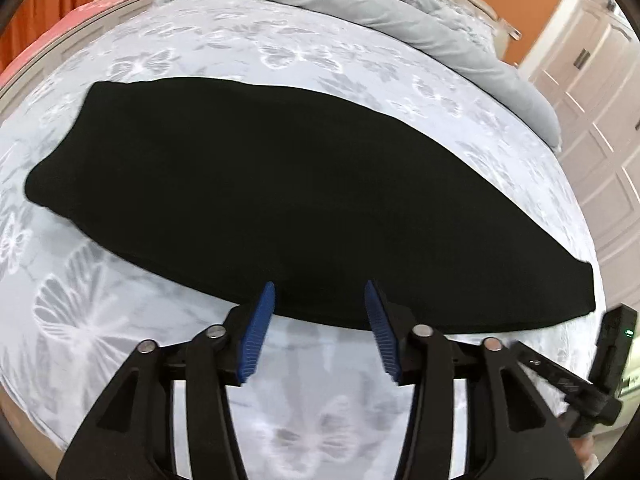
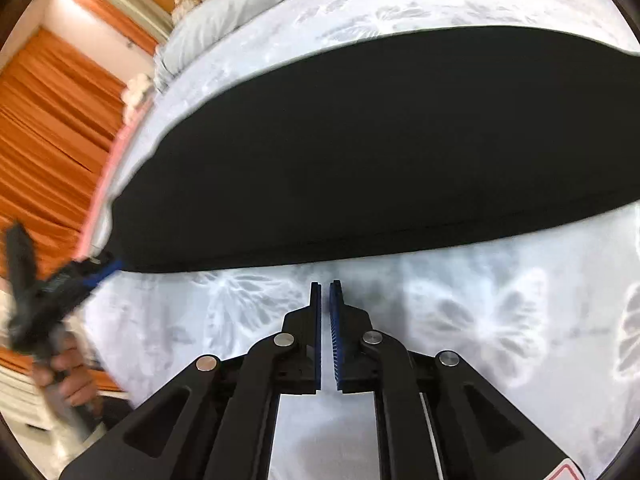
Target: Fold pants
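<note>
The black pants (image 1: 260, 192) lie flat across a pale butterfly-print bed sheet (image 1: 80, 320) as one long dark band. My left gripper (image 1: 320, 286) stands open at the pants' near edge, its blue pads (image 1: 260, 328) wide apart with no cloth pinched between them. In the right wrist view the pants (image 2: 380, 152) stretch across the upper half. My right gripper (image 2: 325, 283) hovers over bare sheet (image 2: 480, 320) just short of the pants' near hem, shut with only a thin slit between its pads and nothing in it. The left gripper (image 2: 80, 276) shows blurred by the pants' left end.
A rumpled grey duvet (image 1: 360, 4) lies along the far side of the bed. White wardrobe doors (image 1: 592, 92) stand to the right, and an orange curtain (image 2: 48, 128) hangs on the left. A hand (image 2: 68, 376) holds the left gripper's handle.
</note>
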`<state>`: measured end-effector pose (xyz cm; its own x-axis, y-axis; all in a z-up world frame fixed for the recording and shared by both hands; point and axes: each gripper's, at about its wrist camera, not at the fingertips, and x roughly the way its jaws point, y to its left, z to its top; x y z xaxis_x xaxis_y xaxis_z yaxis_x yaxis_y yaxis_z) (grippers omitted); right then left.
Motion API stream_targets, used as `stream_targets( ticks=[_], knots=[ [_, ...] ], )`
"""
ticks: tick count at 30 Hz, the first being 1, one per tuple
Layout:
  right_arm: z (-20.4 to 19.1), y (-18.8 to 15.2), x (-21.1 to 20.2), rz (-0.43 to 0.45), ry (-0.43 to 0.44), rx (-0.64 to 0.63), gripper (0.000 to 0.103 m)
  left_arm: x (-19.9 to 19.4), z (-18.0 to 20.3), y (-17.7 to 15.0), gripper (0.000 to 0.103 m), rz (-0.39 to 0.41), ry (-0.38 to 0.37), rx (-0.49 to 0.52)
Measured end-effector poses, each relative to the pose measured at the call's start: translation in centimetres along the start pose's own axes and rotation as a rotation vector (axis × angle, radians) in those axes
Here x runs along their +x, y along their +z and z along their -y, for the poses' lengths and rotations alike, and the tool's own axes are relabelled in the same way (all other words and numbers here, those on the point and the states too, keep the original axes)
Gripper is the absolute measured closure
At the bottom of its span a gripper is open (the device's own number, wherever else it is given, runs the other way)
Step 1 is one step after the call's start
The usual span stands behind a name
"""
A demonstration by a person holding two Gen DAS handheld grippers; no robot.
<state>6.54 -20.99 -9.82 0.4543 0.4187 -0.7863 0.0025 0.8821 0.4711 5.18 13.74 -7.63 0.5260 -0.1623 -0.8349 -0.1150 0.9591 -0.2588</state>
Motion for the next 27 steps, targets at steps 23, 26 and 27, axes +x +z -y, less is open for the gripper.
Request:
stream_targets(
  ticks=[23,26,27],
  knots=[
    [21.6,4.7,-15.7,0.384,-0.505,0.307,0.041,0.1,-13.3,2.8,0.022,0.061,0.317,-0.28],
    [26.0,4.8,-15.6,0.359,-0.507,0.416,0.031,-0.7,-16.2,3.4,0.006,0.079,0.358,-0.392],
    [27.3,4.7,-15.0,0.335,-0.473,0.457,0.031,-0.5,-17.2,3.3,0.006,0.062,0.353,-0.427]
  ],
)
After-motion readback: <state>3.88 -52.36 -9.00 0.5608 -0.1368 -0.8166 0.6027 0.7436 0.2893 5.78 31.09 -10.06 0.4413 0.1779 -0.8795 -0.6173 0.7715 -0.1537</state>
